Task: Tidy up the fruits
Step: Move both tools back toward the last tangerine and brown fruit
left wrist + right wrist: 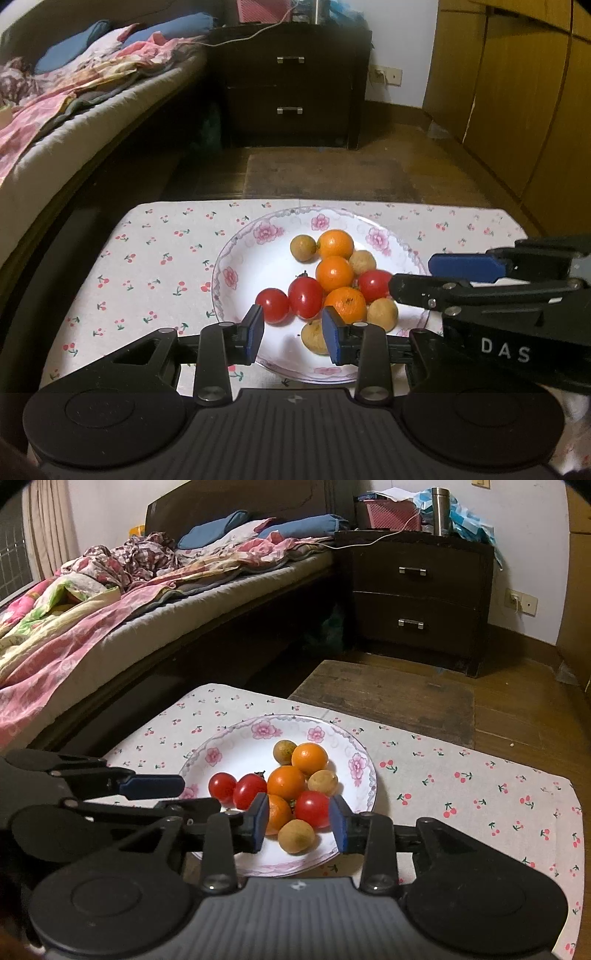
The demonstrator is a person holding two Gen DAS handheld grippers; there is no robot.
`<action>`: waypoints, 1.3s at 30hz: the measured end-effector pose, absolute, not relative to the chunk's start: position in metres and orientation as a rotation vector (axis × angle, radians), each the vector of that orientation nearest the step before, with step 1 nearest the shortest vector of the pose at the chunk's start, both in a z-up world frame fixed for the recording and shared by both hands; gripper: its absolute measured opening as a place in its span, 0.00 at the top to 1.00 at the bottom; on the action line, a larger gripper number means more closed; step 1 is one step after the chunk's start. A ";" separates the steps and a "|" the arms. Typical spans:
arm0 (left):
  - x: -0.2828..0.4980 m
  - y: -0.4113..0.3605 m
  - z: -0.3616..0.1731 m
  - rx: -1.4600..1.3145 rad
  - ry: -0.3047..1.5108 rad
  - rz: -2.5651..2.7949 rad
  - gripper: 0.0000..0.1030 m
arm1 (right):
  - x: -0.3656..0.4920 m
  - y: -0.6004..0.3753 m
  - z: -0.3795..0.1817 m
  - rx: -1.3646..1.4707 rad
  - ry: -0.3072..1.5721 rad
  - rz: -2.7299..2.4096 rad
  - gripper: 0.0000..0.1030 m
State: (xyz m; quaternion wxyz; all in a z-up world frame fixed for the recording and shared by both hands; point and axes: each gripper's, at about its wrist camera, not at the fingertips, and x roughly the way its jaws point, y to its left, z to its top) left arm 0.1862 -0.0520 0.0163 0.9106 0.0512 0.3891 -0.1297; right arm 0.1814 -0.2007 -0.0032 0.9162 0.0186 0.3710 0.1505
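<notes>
Both tongs hang over the white flowered plate, jaws apart and clamped on nothing. Left gripper frames bare plate near its near rim, just short of the red cherry tomatoes; I judge it lined up to take one. Right gripper straddles another red tomato and a tan round fruit without pressing them. Small oranges sit heaped mid-plate, touching their neighbours, so picking from the pile's edge seems safest. Under the plate lies the cherry-print cloth on a low table, near its far edge.
</notes>
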 end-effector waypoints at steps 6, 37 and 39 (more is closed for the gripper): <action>0.180 -0.037 0.024 0.076 0.791 -0.254 0.54 | 0.175 -0.195 0.002 0.037 0.747 0.338 0.47; 0.151 0.018 0.027 0.024 0.849 -0.223 0.52 | 0.119 -0.132 0.000 -0.060 0.772 0.602 0.47; 0.151 0.020 0.026 0.020 0.853 -0.227 0.52 | 0.116 -0.126 -0.004 -0.072 0.771 0.617 0.47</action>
